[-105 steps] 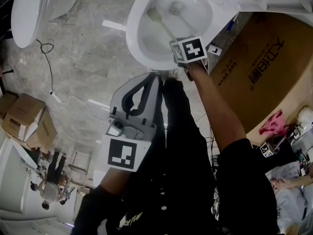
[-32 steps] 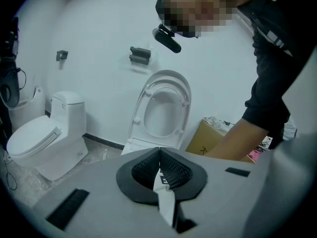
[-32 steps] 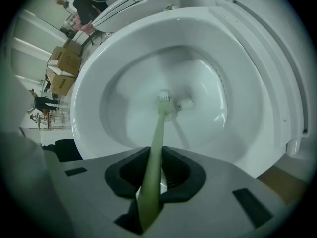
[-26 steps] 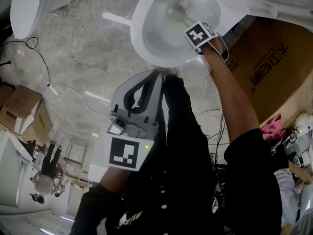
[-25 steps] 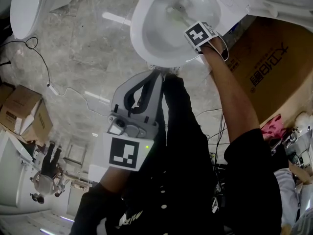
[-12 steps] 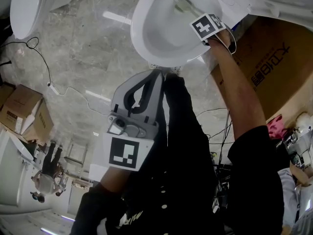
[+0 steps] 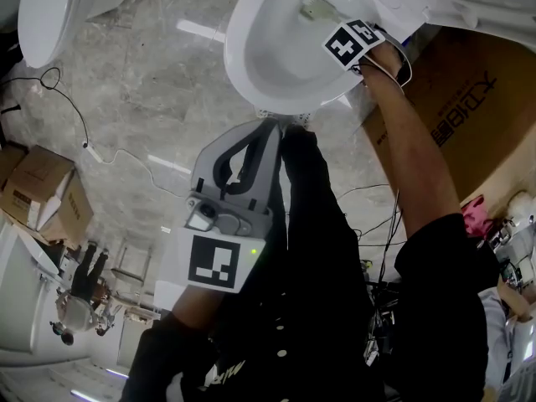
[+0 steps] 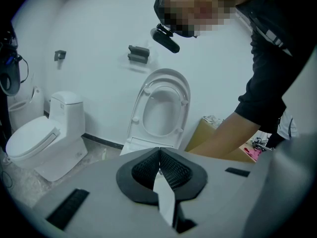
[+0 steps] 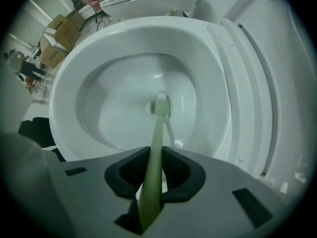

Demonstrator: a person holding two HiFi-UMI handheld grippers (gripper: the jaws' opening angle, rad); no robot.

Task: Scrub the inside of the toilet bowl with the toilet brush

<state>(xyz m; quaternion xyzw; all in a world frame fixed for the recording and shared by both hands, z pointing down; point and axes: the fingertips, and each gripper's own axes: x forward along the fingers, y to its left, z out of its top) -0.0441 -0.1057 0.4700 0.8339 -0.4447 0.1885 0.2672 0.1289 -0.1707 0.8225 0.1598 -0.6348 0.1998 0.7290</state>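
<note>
The white toilet bowl [image 7: 251, 65] fills the top of the head view and most of the right gripper view, its rim [image 9: 69, 78] curving round. My right gripper [image 9: 154, 175] is shut on the pale green handle of the toilet brush [image 9: 154, 148], whose head [image 9: 161, 104] rests low in the bowl near the drain. In the head view the right gripper [image 7: 352, 44] sits over the bowl's right rim, and the brush head [image 7: 311, 8] shows inside. My left gripper [image 7: 243, 162] hangs below the bowl, jaws pressed together with nothing between them [image 8: 159, 168].
A large cardboard box [image 7: 452, 115] stands right of the toilet. A second toilet [image 8: 44, 138] and a raised seat lid [image 8: 163, 108] appear in the left gripper view. Small cartons [image 7: 42, 203] and a cable [image 7: 84, 153] lie on the stone floor at left.
My right gripper has shifted up and to the right along the bowl's rim, and the brush head has moved with it toward the back of the bowl. The left gripper stays put.
</note>
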